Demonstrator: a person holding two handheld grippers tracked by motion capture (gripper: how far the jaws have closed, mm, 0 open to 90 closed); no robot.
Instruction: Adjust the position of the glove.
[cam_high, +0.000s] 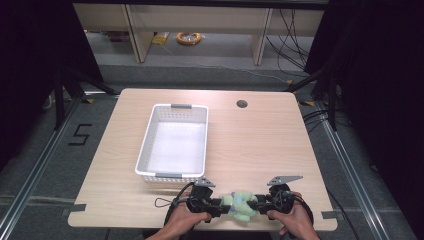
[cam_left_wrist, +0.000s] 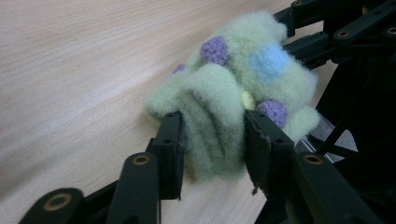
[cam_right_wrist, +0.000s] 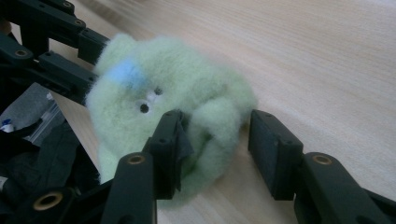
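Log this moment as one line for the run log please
object: green plush toy on table | left hand-held gripper: shut on toy | right hand-held gripper: open around toy limb | white basket: empty

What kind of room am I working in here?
Probably a lab or recording workshop: a lone wooden table inside dark curtains, tape marks on the floor, and loose cables by bare shelving behind.

Between the matt black plastic jaws, fuzzy pale-green plush toy (cam_left_wrist: 233, 98) with woolly purple and blue patches; beneath them, smooth light wood-grain table (cam_high: 260, 145); beyond, perforated white plastic basket (cam_high: 145, 145)
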